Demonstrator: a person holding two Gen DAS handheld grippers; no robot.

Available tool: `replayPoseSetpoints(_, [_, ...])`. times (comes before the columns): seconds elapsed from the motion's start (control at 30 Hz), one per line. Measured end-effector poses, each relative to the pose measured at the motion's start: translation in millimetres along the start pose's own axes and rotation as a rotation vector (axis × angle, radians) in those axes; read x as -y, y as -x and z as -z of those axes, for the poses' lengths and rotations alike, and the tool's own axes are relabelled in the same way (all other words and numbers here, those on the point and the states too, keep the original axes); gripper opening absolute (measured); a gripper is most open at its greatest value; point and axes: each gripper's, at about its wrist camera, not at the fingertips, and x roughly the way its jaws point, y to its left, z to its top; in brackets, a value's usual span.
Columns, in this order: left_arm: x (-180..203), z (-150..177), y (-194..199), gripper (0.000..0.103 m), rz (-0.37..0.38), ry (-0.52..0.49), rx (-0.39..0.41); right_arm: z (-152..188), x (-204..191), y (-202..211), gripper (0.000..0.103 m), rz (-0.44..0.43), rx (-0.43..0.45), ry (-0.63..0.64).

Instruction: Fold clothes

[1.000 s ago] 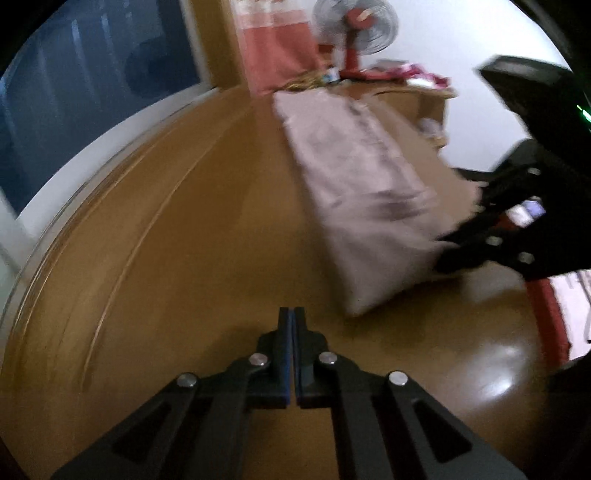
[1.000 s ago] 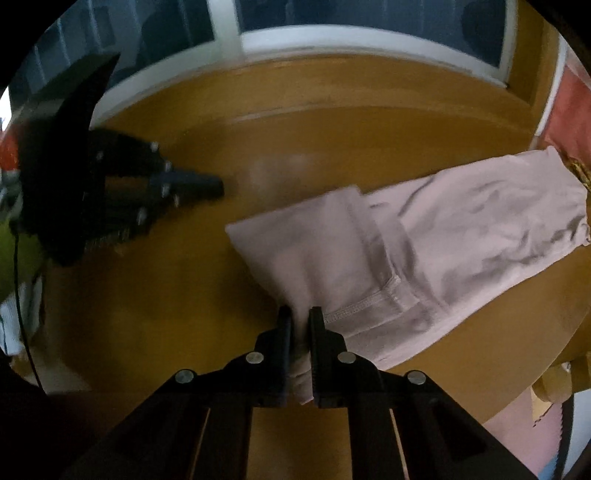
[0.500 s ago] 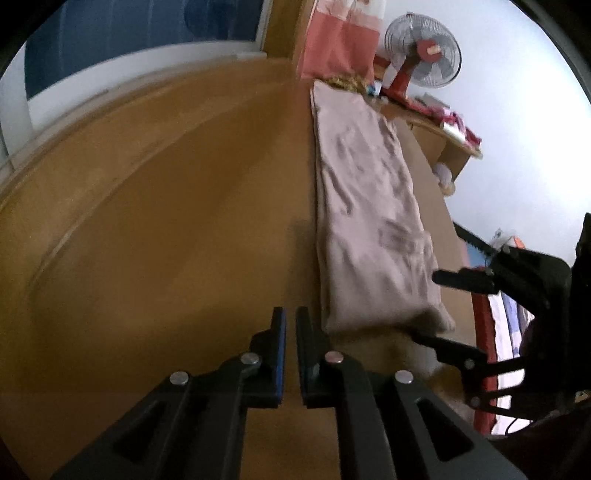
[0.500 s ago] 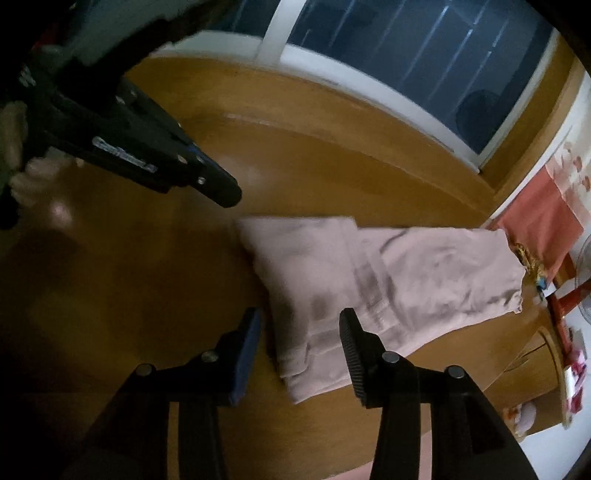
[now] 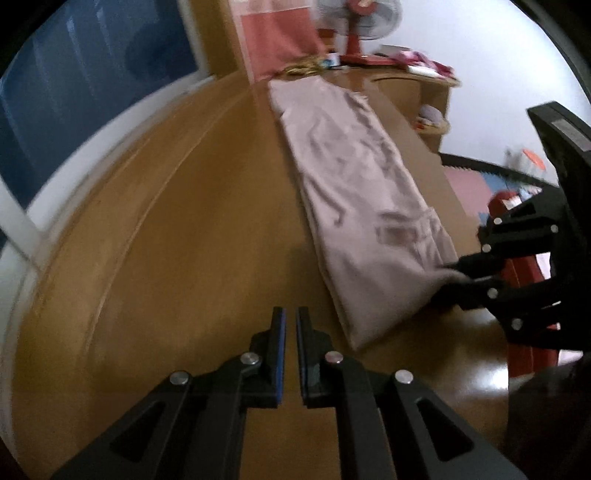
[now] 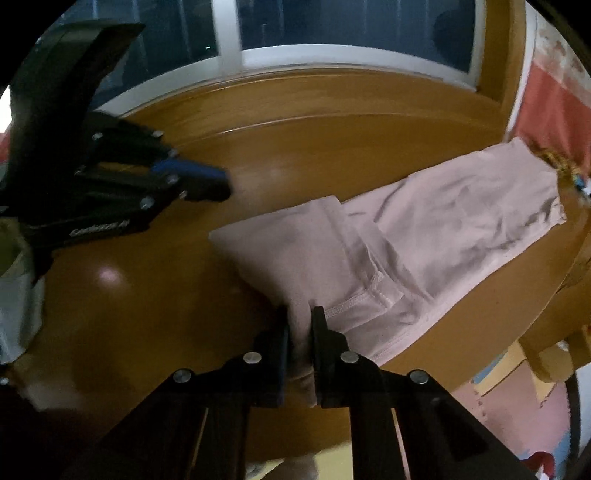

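Between the right tongs [image 6: 300, 314] sits a pinch of pale pink cloth: their jaws have just been closing, and now they grip the near edge of the folded trousers [image 6: 399, 254], close to the stitched waistband seam. The hold is taken at the thick, doubled end, most likely so that this end can be lifted and carried over the rest of the garment for the next fold. In the left wrist view the same tongs [image 5: 456, 271] come in from the right and bite that corner of the trousers [image 5: 365, 206], where the cloth bunches a little under the pull.

The left tongs [image 5: 290, 317] are closed on nothing, with only a thin slit between the blue pads; they hover over bare wood just beside the trousers' near corner, and in the right wrist view [image 6: 218, 186] they stand apart from the cloth. That free place suits a helper that may press or catch the other side.

The trousers lie lengthwise along the brown wooden bench [image 5: 166, 240], already folded into one narrow strip, legs running away toward a red table fan [image 5: 356, 31] and a red-and-pink curtain [image 5: 273, 40]. A dark window [image 6: 332, 29] runs behind the bench.
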Motion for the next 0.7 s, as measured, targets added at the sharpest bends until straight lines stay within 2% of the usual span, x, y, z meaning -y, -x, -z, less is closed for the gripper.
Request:
replayPoseSetpoints(0.13, [5.0, -2.6, 11.0, 0.005, -0.003, 0.003, 0.032, -6.4, 14.3, 19.1, 0.011, -0.071, -0.011, -0.056])
replayPoseSetpoints(0.2, [5.0, -5.4, 14.7, 0.005, -0.027, 0.027, 0.062, -17.7, 27.5, 26.8, 0.011, -0.117, -0.026, -0.096])
replayPoseSetpoints(0.3, [1.8, -10.7, 17.0, 0.005, -0.019, 0.053, 0.084, -33.7, 51.6, 31.8, 0.011, -0.185, -0.046, -0.146])
replayPoseSetpoints(0.43, [5.0, -27.9, 10.0, 0.005, -0.053, 0.042, 0.099, -51.5, 75.3, 35.8, 0.011, -0.188, -0.057, -0.145])
replayPoseSetpoints(0.5, [6.4, -36.2, 8.1, 0.005, -0.046, 0.055, 0.118, -57.0, 83.6, 32.9, 0.011, -0.159, -0.067, -0.132])
replayPoseSetpoints(0.7, [6.4, -60.9, -13.0, 0.005, 0.005, 0.115, 0.129, -66.4, 113.7, 18.1, 0.011, -0.244, -0.110, -0.173])
